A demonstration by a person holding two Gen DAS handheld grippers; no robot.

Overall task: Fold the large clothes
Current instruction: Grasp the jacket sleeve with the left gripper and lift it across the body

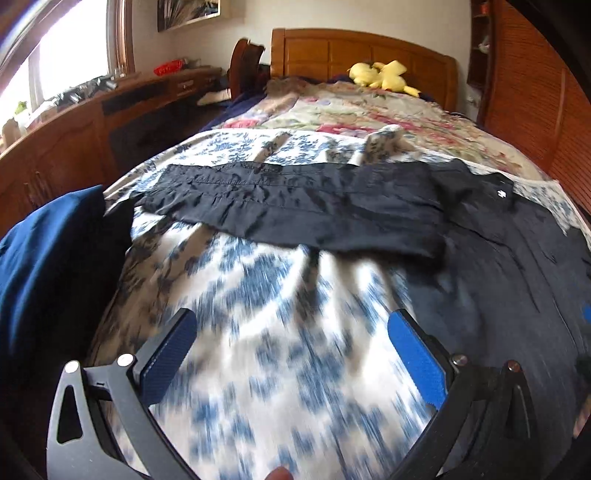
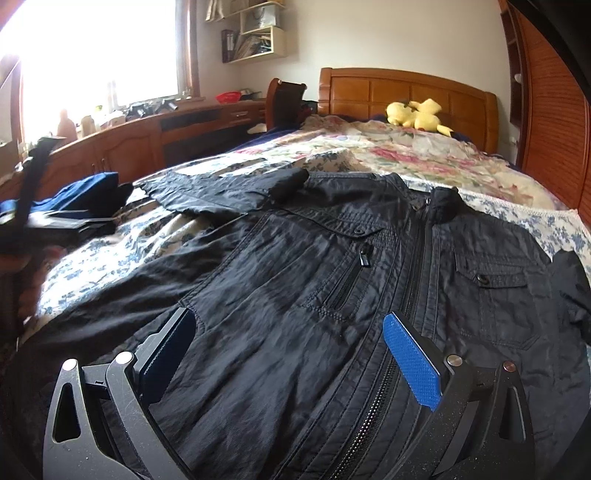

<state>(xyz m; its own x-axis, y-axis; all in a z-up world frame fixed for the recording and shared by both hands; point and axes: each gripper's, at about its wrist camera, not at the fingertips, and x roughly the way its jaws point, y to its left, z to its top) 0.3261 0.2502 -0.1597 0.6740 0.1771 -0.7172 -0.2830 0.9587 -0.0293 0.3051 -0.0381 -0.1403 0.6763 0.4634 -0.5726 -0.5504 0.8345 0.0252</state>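
Left wrist view: left gripper [image 1: 291, 332], jaws spread wide and holding nothing, poised above a blue-and-white floral bedspread [image 1: 258, 369], which is motion-blurred in the foreground. Black jacket [image 1: 498, 266] lies flat on the bedspread to the right, one sleeve [image 1: 288, 206] stretched out leftward across the bed. Small white logo [image 1: 501, 193] visible on the jacket near the shoulder. Folded blue garment [image 1: 48, 258] at the left edge of the bed. Fingertip [image 1: 279, 473] of the person at the bottom edge. Right wrist view: right gripper [image 2: 291, 332], jaws likewise spread apart and empty, positioned over the lower front of the jacket [image 2: 295, 295]. Jacket lies front side up, centre zip [image 2: 417, 277] closed, collar [image 2: 439, 203] toward the headboard, buttoned chest pockets either side of the zip, a zipped pocket [image 2: 351, 280] on the left of the picture. Background items: floral quilt [image 2: 406, 155] on the far half of the bed, yellow plush toy [image 2: 417, 112] near the wooden headboard [image 2: 369, 92], wooden desk [image 2: 147, 133] under a bright window [image 2: 92, 48], wall shelves [image 2: 258, 33] with papers.
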